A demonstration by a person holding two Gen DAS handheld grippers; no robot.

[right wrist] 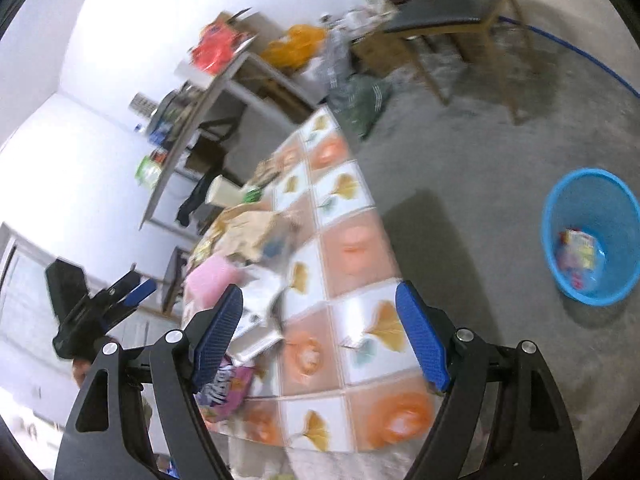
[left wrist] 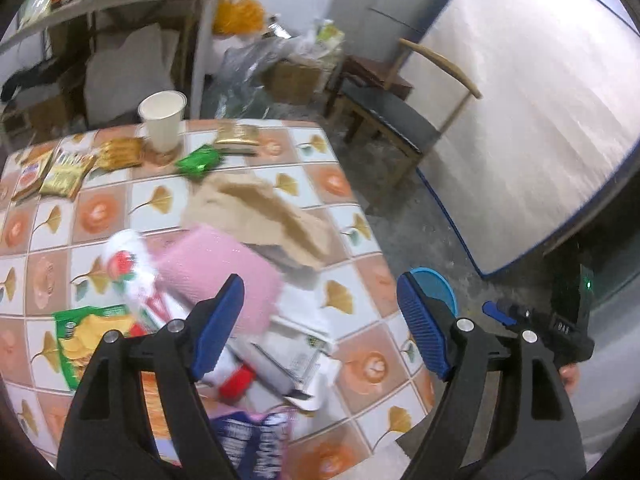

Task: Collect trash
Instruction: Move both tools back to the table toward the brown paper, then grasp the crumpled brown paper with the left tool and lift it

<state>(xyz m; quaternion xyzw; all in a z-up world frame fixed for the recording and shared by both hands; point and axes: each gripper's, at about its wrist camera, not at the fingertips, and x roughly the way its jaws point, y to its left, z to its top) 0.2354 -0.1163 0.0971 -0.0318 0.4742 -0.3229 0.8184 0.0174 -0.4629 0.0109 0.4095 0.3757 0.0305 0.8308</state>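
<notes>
Both grippers, left (left wrist: 320, 320) and right (right wrist: 320, 336), gape wide and empty above the table (left wrist: 256, 184); wrappers (left wrist: 66, 174) wait at ten o'clock, bin (right wrist: 592, 236) at two o'clock for dropping.

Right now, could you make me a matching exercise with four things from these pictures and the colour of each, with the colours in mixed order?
Things:
1. paper cup
2. basin on the floor
3. small wrapper near the cup
4. folded cloth on the table

Colours:
A. pink
B. green
C. cream white
D. light blue

Pairs: 1-C, 2-D, 3-B, 4-A
</notes>
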